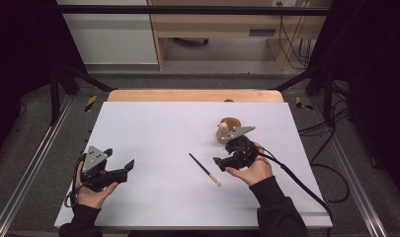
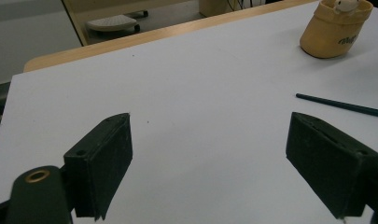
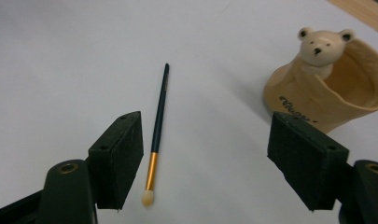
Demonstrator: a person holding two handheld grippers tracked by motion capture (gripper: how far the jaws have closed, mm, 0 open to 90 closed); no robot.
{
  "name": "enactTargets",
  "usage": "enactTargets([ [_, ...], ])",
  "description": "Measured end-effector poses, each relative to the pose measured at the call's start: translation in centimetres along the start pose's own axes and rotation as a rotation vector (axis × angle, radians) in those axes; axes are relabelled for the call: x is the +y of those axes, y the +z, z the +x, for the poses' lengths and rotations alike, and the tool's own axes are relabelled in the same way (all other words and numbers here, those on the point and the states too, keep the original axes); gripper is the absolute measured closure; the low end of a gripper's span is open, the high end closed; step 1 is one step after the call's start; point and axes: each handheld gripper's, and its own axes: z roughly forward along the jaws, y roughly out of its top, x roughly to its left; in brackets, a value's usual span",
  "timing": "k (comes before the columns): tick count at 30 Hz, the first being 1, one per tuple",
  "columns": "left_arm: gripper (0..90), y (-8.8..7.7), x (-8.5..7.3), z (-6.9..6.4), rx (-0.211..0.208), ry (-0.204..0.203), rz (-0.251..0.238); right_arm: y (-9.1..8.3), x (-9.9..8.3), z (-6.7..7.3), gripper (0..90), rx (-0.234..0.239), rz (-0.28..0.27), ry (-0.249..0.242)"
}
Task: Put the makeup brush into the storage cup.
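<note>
Brush (image 3: 157,122) lies flat on the white desk (image 1: 153,128), dark handle pointing away and pale tip near us, just in front of our right hand-held gripper (image 1: 218,162). In the right gripper view it sits close by one jaw, not between the pads, and nothing touches it yet. We judge that we are lining up to pick it up: our right hand-held gripper has its jaws released but only partly spread, a narrow gap that suits so thin a handle. The bear-shaped cup (image 3: 327,88) stands upright just beside, open mouth up, which looks like the place where the brush would go, though that is our guess.

Our left hand-held gripper (image 1: 130,165) rests well apart at the left of the desk, jaws released wide with nothing between them; we judge that it is parked there to keep out of the way.

From the high view the cup is mostly hidden behind our right hand and the grey plate. The lettering on the cup is cut off by a jaw and we cannot read it. In the left gripper view the brush runs off the frame's edge, so its tip is lost there
</note>
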Motion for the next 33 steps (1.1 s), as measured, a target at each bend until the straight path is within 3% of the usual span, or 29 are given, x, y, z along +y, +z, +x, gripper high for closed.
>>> enactTargets([
  [17, 14.5, 0.1, -0.1, 0.0, -0.001, 0.011, 0.013, 5.0, 1.5, 1.7, 41.6, 0.045, 0.164, -0.016],
  [28, 14.7, 0.3, -0.3, 0.1, 0.003, 0.013, 0.024, 8.0, 0.9, 2.2, 49.9, 0.077, 0.308, -0.034],
  [33, 14.7, 0.4, -0.3, 0.0, 0.004, 0.018, 0.029, 9.0, 0.6, 2.3, 54.8, 0.090, 0.341, -0.039],
])
